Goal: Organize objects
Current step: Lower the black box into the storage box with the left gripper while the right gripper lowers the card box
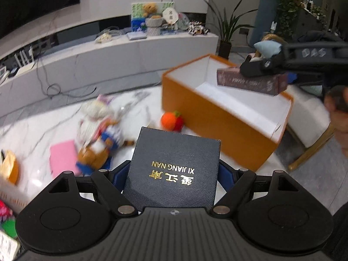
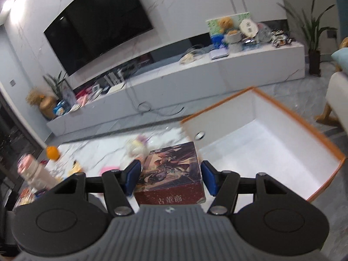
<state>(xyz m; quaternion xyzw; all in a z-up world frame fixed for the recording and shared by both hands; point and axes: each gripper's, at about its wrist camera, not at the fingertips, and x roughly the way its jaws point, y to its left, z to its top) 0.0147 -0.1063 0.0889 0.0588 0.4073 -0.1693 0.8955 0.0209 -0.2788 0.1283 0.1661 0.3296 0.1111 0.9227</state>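
Jaws first: our left gripper [image 1: 174, 174] is clamped on the navy box [image 1: 174, 169] with gold lettering, blue pads hard against both its sides. Our right gripper [image 2: 169, 178] is pinching the dark red box [image 2: 171, 174] with printed artwork on its lid, pads [image 2: 131, 177] flush to its flanks.

Where things sit:
- The orange bin [image 1: 217, 117], white inside, stands open on the marble table [image 1: 32, 130], right of centre. It looks empty.
- From the left wrist view, the right gripper carries the dark red box over the bin's far right end, clear of the rim.
- The navy box is nearer us, short of the bin's near wall.
- Loose items remain on the table to the left: a plush toy [image 1: 97, 130], a pink pad [image 1: 63, 156], an orange-and-red soft toy [image 1: 171, 120] just beside the bin's near wall.

Risks as we read them:
- Both boxes are gripped near one end, so each overhangs forward; a quick tilt could let one pivot out of the pads.
- Two grippers converging on one bin: we could knock them together over the opening.
- Coming in low, the navy box could catch the bin's near wall and shove the light bin across the smooth marble.
- Dropping from height, the red box may land on edge and waste floor space.
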